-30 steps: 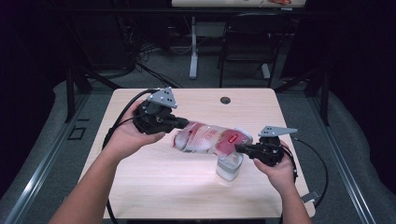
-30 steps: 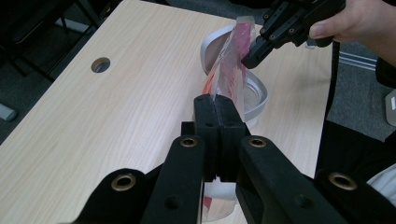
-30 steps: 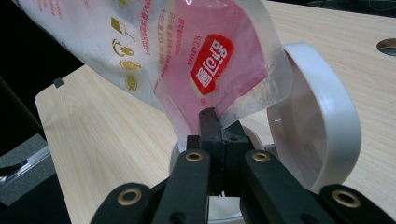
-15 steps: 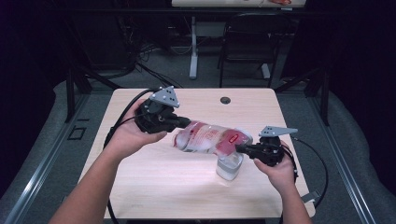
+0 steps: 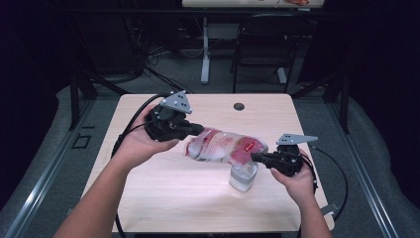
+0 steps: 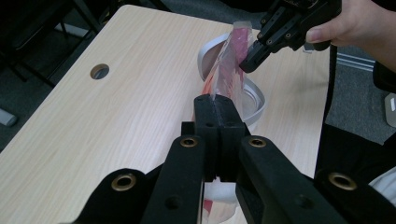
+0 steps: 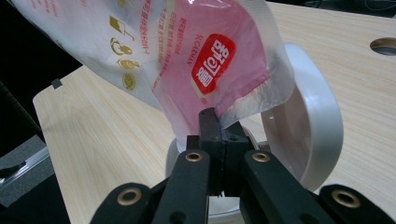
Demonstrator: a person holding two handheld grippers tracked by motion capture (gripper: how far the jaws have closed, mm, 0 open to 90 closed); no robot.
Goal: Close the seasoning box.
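A clear plastic bag (image 5: 223, 147) with pink and red print hangs stretched between my two grippers above the table. My left gripper (image 5: 198, 130) is shut on the bag's left end, its jaws pressed together on the film (image 6: 219, 100). My right gripper (image 5: 256, 157) is shut on the bag's (image 7: 205, 60) right end, pinching a corner below the red label. Under the bag stands a clear container (image 5: 243, 176) with a white hinged lid (image 7: 308, 121) flipped open. In the left gripper view the right gripper (image 6: 250, 63) pinches the bag (image 6: 229, 70) above the container (image 6: 252, 100).
The light wood table (image 5: 163, 188) has a round cable hole (image 5: 239, 106) near its far edge. Black cables trail from both grippers off the table sides. A dark chair (image 5: 262, 54) and a table leg stand beyond the far edge.
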